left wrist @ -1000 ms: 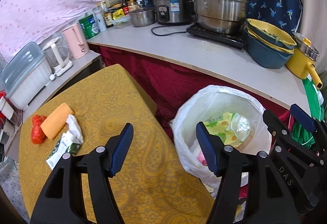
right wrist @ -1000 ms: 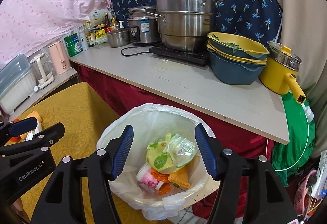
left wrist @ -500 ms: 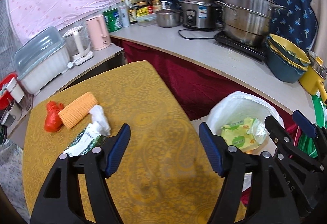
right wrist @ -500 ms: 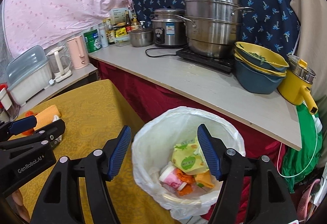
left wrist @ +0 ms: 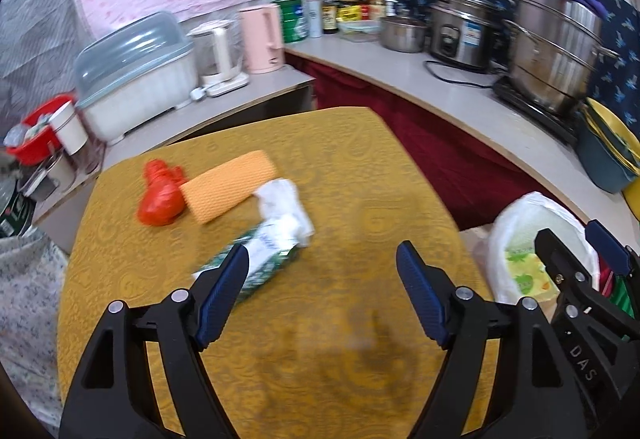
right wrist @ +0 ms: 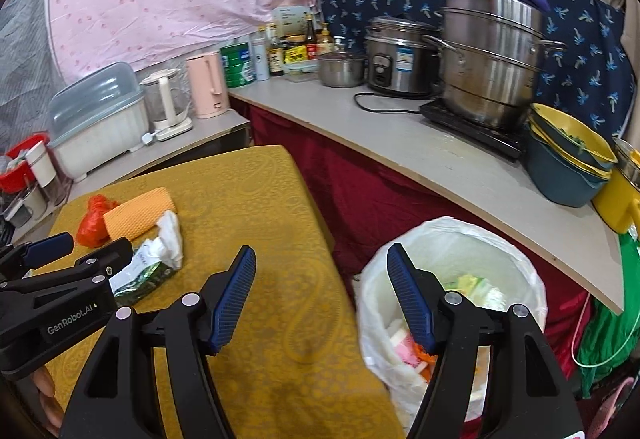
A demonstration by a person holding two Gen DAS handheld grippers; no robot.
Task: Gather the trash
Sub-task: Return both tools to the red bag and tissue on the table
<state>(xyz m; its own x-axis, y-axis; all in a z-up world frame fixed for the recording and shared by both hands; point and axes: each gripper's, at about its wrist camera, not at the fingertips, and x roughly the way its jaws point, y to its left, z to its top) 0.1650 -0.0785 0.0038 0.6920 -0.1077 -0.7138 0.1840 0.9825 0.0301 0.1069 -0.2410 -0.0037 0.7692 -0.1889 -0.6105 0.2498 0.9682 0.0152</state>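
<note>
On the yellow table (left wrist: 360, 207) lie a red crumpled bag (left wrist: 160, 195), an orange sponge cloth (left wrist: 230, 185), a white crumpled tissue (left wrist: 286, 205) and a green-and-white wrapper (left wrist: 264, 259). My left gripper (left wrist: 322, 279) is open and empty above the table, its left finger close to the wrapper. The same trash shows in the right wrist view: bag (right wrist: 92, 221), cloth (right wrist: 138, 213), tissue (right wrist: 168, 239), wrapper (right wrist: 144, 273). My right gripper (right wrist: 322, 279) is open and empty over the table's right edge, next to the white-lined trash bin (right wrist: 516, 259), which holds wrappers. The bin also shows in the left wrist view (left wrist: 524, 215).
A grey counter (right wrist: 400, 135) curves behind with a steamer pot (right wrist: 492, 51), rice cooker (right wrist: 400, 55), stacked bowls (right wrist: 568, 155), pink kettle (right wrist: 206, 83) and bottles. A white dish box (left wrist: 132, 75) and red basket (left wrist: 32, 131) stand at left. A red curtain (right wrist: 360, 191) hangs below the counter.
Both grippers have swung left from over the bin toward the table. The trash on the table now lies closer to the left gripper. Both stay open and empty.
</note>
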